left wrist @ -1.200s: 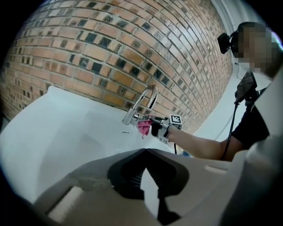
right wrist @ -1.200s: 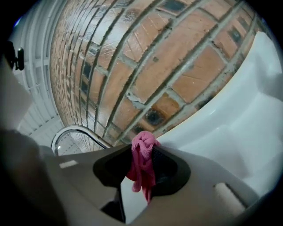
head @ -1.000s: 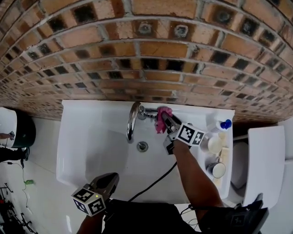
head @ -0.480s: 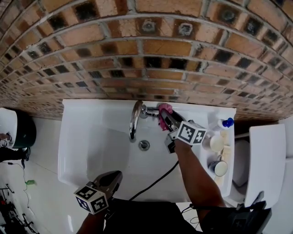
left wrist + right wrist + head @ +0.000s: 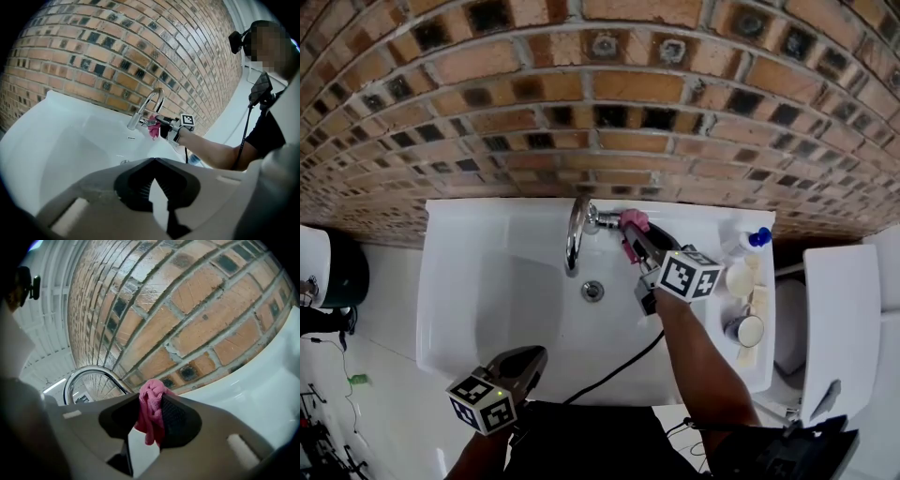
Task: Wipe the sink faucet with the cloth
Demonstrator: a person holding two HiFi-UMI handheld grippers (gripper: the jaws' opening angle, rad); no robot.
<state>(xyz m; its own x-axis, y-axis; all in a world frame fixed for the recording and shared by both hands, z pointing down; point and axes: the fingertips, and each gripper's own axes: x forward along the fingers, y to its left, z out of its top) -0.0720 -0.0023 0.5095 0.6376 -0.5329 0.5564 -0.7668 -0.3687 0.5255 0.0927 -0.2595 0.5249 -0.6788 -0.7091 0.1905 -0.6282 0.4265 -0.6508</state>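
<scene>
A chrome arched faucet (image 5: 574,234) stands at the back of the white sink (image 5: 487,281). My right gripper (image 5: 637,242) is shut on a pink cloth (image 5: 633,225), which it holds against the faucet's base on its right side. In the right gripper view the cloth (image 5: 151,411) bunches between the jaws, with the faucet's arch (image 5: 89,376) to the left. My left gripper (image 5: 525,361) hangs shut over the sink's front edge and holds nothing. In the left gripper view the faucet (image 5: 149,105) and the cloth (image 5: 153,131) show far ahead.
A brick wall (image 5: 600,112) rises right behind the sink. On the sink's right ledge stand a blue-capped bottle (image 5: 757,239), a pale cup (image 5: 739,278) and a metal cup (image 5: 747,330). The drain (image 5: 593,291) lies mid-basin. A black cable (image 5: 614,375) crosses the front rim.
The right gripper has stayed at the faucet's base; the cloth, which hung down longer before, is now bunched higher against it. The left gripper has barely moved.
</scene>
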